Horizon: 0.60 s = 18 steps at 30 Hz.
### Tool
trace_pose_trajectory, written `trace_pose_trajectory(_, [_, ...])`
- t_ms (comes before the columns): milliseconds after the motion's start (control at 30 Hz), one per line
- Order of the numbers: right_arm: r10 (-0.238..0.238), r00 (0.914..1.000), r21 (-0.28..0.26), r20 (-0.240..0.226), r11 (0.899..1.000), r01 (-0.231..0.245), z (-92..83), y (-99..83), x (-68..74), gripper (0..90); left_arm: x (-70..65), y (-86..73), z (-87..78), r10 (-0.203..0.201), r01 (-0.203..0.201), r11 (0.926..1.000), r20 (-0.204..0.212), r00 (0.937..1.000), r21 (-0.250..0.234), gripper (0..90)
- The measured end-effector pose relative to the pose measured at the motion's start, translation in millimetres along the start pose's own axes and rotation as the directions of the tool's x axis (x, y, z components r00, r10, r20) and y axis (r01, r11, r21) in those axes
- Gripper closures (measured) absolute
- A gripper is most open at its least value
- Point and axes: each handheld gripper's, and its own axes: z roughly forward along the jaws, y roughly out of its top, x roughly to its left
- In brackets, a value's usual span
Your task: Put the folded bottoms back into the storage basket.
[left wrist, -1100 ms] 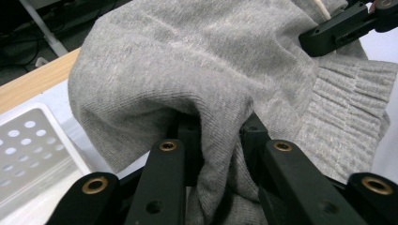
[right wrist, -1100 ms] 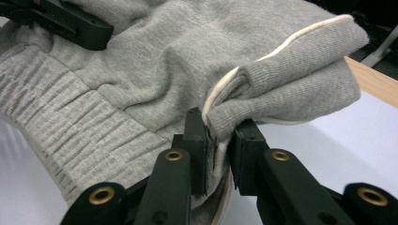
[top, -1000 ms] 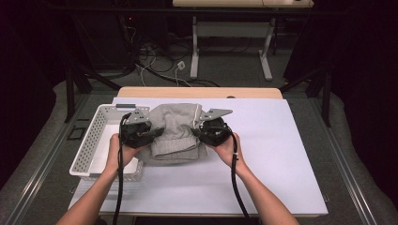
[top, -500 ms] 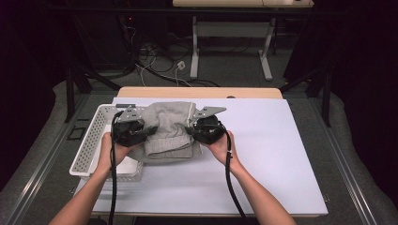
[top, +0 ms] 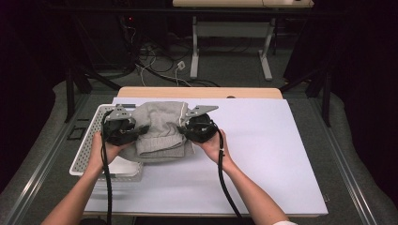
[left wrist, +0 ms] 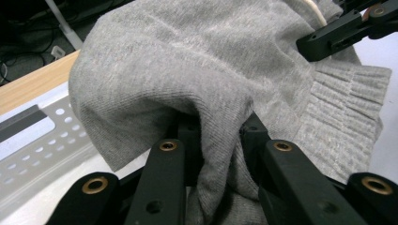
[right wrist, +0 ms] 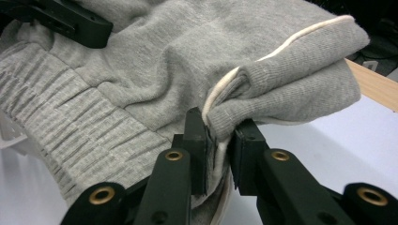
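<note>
White table (top: 263, 154): both grippers clamp folded grey garment (top: 162, 129) between level hands.

Quick count from my end: I've got one folded grey knit garment (top: 162, 129), with one white cord (right wrist: 286, 44) running along its edge. Two grippers on it, left gripper (top: 141, 131) and right gripper (top: 184, 130), one at each side of the garment. One white perforated basket (top: 87, 147) just left of the garment, and one white board (top: 263, 154) under it all.
</note>
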Motion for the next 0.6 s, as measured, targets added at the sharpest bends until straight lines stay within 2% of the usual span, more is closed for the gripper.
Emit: trace_pose_trajectory(600, [-0.022, 0.9994, -0.002, -0.026, 1.000, 0.022, 12.1, 15.1, 14.3, 78.5, 12.3, -7.6, -19.1, -0.014, 0.014, 0.9999, -0.028, 0.9995, 0.001, 76.8])
